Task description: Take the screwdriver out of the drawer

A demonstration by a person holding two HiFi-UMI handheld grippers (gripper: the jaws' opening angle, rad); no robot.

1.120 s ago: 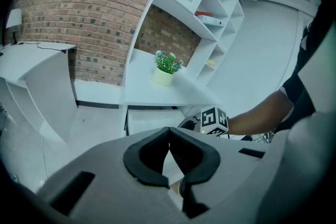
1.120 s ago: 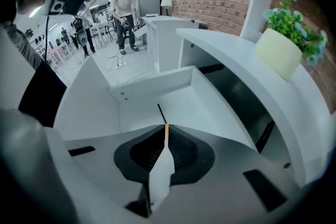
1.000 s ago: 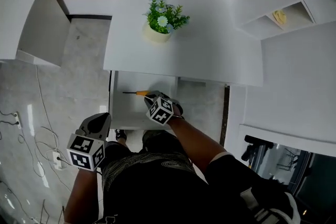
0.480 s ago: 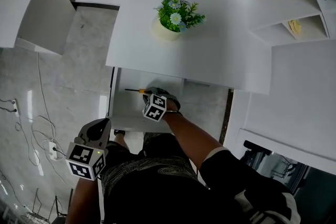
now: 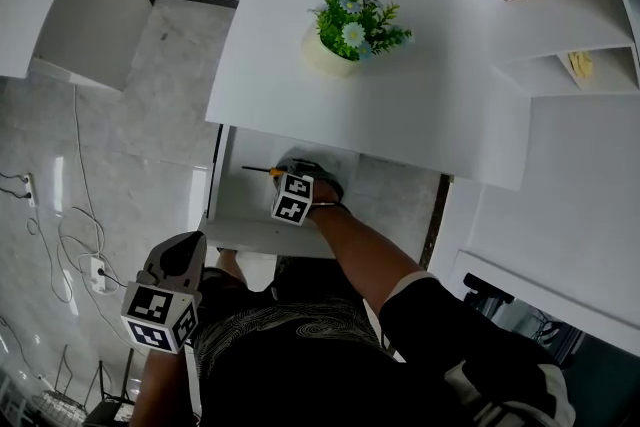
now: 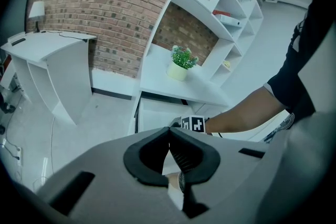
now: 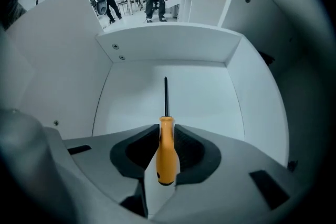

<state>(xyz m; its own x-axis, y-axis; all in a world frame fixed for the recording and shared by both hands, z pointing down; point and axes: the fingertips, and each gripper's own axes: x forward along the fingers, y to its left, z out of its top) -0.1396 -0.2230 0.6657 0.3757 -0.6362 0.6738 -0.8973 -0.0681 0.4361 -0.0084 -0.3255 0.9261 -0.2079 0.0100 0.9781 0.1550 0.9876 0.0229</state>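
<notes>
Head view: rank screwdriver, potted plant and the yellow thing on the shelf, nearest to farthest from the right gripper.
1. Screwdriver, in the drawer, between the right gripper jaws.
2. Potted plant, on the desk top beyond the drawer.
3. Yellow thing, on the shelf at far right.

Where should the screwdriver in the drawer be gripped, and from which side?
Grip the screwdriver by its thick orange handle, coming from the butt end: it lies in the drawer, thin shaft pointing away. The right gripper is clamped there.

Your screwdriver (image 7: pixel 166 152) has a smooth, glossy plastic handle and a dark metal shaft. The drawer (image 7: pixel 205 97) looks smooth and matt; the brick wall (image 6: pixel 94 8) is rough.
</notes>
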